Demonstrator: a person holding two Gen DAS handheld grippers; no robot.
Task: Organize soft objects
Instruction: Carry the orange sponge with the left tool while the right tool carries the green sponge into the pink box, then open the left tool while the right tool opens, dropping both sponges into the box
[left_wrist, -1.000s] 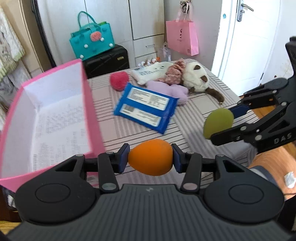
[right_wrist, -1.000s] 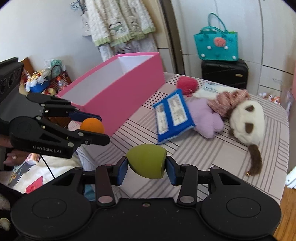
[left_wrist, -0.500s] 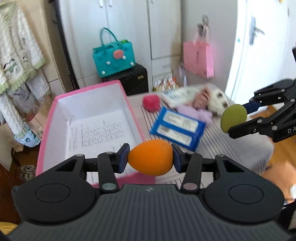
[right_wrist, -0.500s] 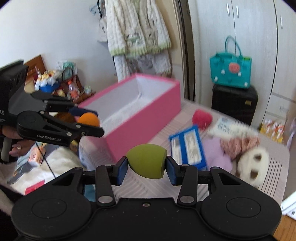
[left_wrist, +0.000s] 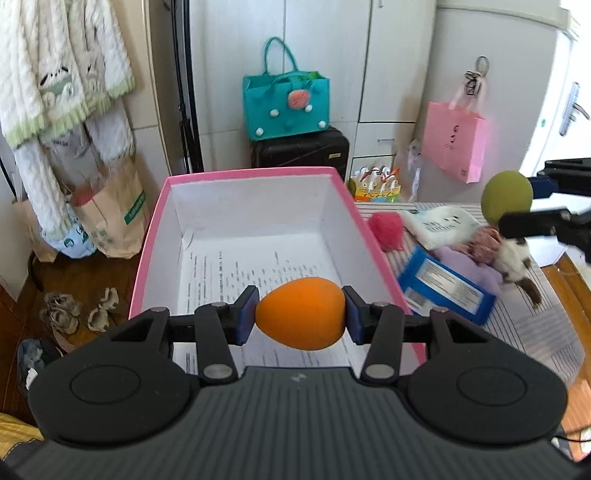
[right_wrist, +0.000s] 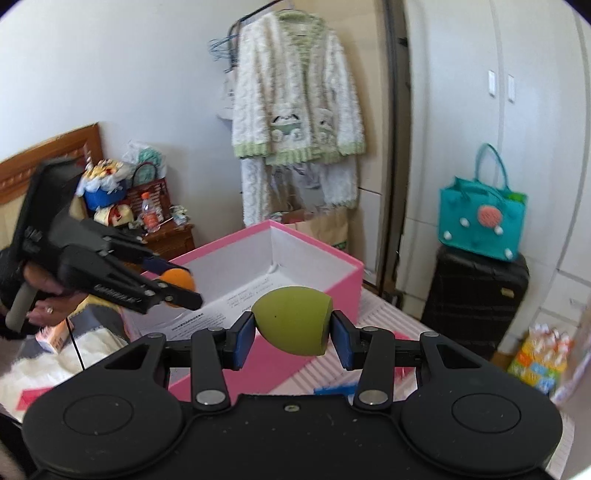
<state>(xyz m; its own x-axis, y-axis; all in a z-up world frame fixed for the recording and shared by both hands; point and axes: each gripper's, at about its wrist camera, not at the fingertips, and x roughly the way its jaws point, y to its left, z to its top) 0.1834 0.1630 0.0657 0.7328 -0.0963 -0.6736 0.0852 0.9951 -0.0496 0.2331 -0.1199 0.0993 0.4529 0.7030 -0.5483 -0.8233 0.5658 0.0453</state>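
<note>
My left gripper (left_wrist: 301, 320) is shut on an orange egg-shaped sponge (left_wrist: 301, 318) and holds it above the near end of the open pink box (left_wrist: 334, 173), which has printed paper on its floor. My right gripper (right_wrist: 293, 334) is shut on a green egg-shaped sponge (right_wrist: 291, 320), held above the striped table beside the pink box (right_wrist: 325, 254). The green sponge (left_wrist: 506, 197) also shows at the right of the left wrist view. The orange sponge (right_wrist: 179, 278) shows at the left of the right wrist view.
On the striped table (left_wrist: 535, 332) right of the box lie a pink pompom (left_wrist: 386, 229), a blue wipes pack (left_wrist: 445, 291), a white pack (left_wrist: 441, 227), a purple soft toy (left_wrist: 469, 266) and a white-brown plush (left_wrist: 515, 256). A teal bag (left_wrist: 286, 103) sits on a black suitcase (left_wrist: 301, 151) behind.
Both grippers have lifted and swung left toward the pink box. The orange sponge now hangs over the box's inside; the green sponge is nearer the box's side. Both stay gripped.
</note>
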